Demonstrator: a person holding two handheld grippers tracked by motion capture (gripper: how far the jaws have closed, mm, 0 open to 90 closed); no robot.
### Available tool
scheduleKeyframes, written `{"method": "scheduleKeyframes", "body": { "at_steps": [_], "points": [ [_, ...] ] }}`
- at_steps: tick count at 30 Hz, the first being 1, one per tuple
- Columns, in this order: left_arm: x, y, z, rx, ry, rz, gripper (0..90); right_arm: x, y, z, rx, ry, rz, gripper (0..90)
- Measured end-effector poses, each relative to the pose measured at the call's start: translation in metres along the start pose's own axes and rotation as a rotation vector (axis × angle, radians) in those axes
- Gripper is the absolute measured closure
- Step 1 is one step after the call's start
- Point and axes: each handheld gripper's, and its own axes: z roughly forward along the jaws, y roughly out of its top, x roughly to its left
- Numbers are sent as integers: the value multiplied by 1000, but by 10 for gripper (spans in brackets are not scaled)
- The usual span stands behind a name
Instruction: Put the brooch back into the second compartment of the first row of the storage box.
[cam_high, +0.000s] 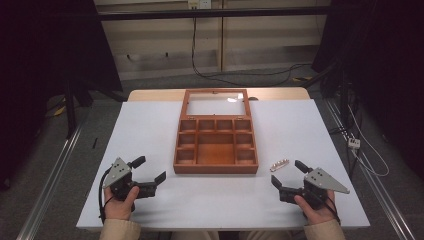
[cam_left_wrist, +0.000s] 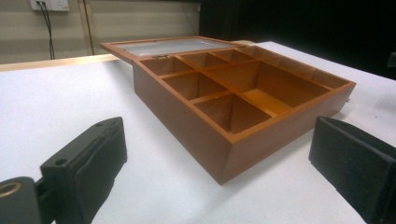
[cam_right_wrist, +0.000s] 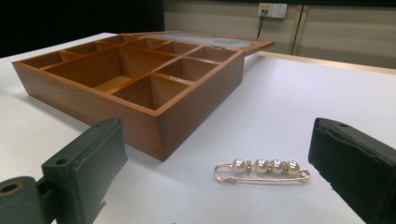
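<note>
A gold safety-pin brooch set with four white pearls (cam_right_wrist: 261, 170) lies on the white table (cam_high: 300, 130), just beside the front right corner of an open, compartmented brown wooden box (cam_high: 216, 167). The right gripper (cam_high: 289, 175) rests near the brooch with jaws spread and empty. The left gripper (cam_high: 150, 170) sits at the box's other side, jaws likewise spread and empty.

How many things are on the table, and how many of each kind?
Wooden box with its lid open: 1
Pearl pin: 1
Grippers, the left gripper and the right gripper: 2
Total: 4
</note>
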Motion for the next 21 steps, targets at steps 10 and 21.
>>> {"method": "scheduleKeyframes", "body": {
  "at_steps": [10,21],
  "points": [
    [0,2,3,-3,-8,4,40,-6,9,7,36,-59,-15,38],
    [0,2,8,2,-22,4,40,-20,15,30,184,-182,22,78]
  ]
}}
